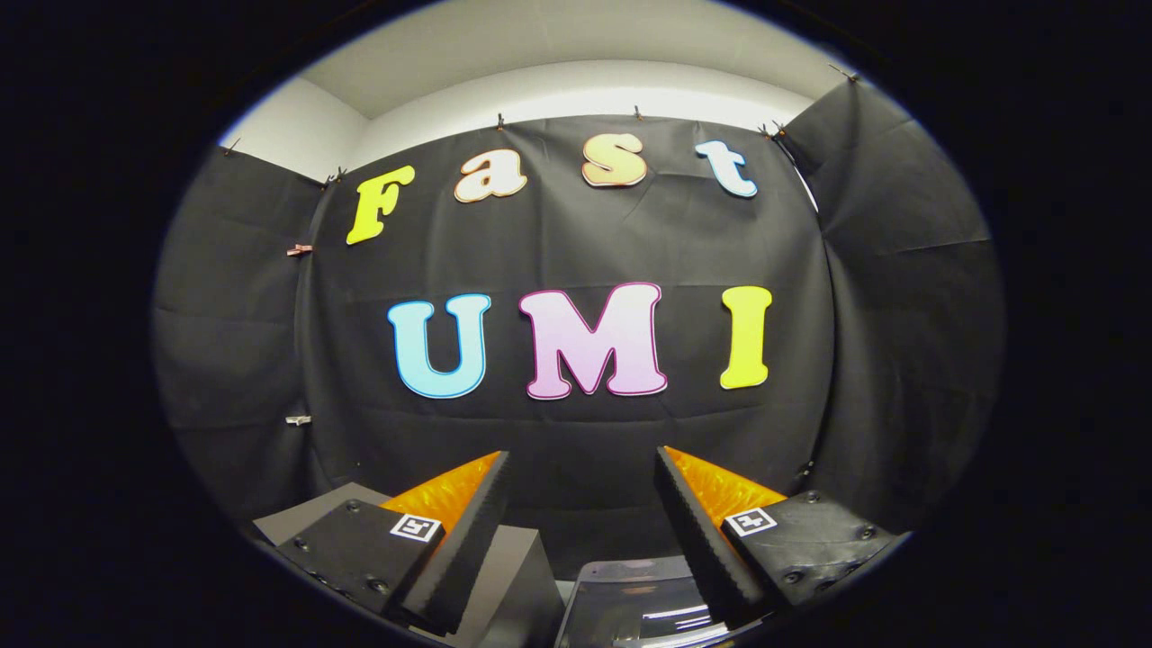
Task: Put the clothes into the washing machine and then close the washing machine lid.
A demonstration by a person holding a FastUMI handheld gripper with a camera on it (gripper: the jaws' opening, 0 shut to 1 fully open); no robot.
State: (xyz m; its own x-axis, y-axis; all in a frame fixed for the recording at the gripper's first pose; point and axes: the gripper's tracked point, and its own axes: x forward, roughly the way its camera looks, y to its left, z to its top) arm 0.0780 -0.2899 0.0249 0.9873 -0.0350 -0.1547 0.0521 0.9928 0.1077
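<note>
My gripper is held up and level, facing the booth's black cloth wall, with its two fingers spread wide and nothing between them. Low between the fingers, close under them, a glossy dark transparent panel with light reflections shows, likely the washing machine's lid. A grey flat top surface lies beside it under the left finger. No clothes can be made out.
The black cloth wall stands well beyond the fingers and wraps round both sides. A white wall and ceiling rise above the cloth. Small clips hold the cloth along its top and left seam.
</note>
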